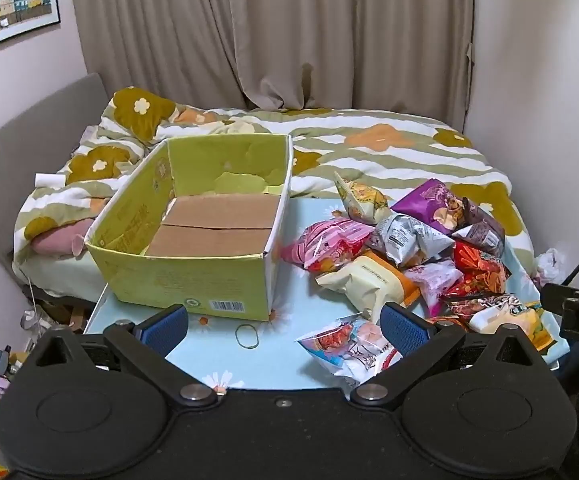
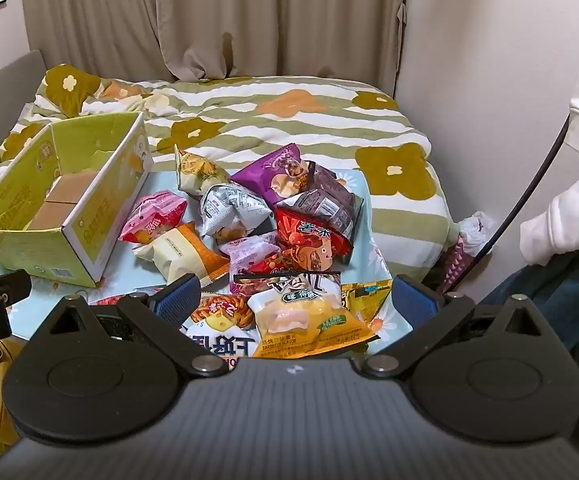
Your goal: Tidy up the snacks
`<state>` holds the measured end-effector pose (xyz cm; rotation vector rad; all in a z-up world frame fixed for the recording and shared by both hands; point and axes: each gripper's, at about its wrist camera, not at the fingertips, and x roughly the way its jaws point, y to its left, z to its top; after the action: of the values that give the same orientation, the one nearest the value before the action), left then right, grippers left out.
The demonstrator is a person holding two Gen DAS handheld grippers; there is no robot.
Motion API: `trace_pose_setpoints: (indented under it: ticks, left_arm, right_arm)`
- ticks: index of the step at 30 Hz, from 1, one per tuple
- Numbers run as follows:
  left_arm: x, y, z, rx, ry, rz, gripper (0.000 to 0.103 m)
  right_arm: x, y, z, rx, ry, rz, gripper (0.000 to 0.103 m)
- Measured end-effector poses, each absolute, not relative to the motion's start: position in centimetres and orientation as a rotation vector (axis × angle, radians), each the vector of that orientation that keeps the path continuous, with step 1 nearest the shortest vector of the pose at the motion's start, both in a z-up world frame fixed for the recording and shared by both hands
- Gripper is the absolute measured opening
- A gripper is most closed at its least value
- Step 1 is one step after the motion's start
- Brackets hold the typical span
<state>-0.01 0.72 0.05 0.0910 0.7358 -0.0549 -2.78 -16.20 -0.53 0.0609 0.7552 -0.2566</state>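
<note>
We hold both grippers back from the table, left gripper (image 1: 285,326) and right gripper (image 2: 297,304) with fingers apart and empty. The snacks (image 2: 249,216) lie heaped beside the empty box (image 1: 193,240), probably their destination.

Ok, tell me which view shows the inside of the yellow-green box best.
The left wrist view: the yellow-green box sits straight ahead, its brown floor bare. The right wrist view catches it at the left edge, with the near wall hiding part of the floor.
</note>
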Motion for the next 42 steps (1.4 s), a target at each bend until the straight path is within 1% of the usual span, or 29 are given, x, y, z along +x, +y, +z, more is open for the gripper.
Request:
trace_pose_setpoints:
  ticks: [16, 18, 42]
  left_arm:
    - [0.34, 1.0, 0.06, 0.093, 0.732, -0.042, 0.103]
    - [0.37, 1.0, 0.04, 0.096, 0.731, -0.043, 0.103]
    - [0.29, 1.17, 0.07, 0.102, 0.726, -0.04, 0.103]
  right_arm:
    - [-2.43, -16.37, -1.19, 0.074, 0.752, -0.271, 0.103]
    - [-2.56, -16.24, -0.58, 0.073, 0.754, -0.273, 0.103]
    - [-2.42, -16.14, -0.5, 0.069, 0.752, -0.271, 0.103]
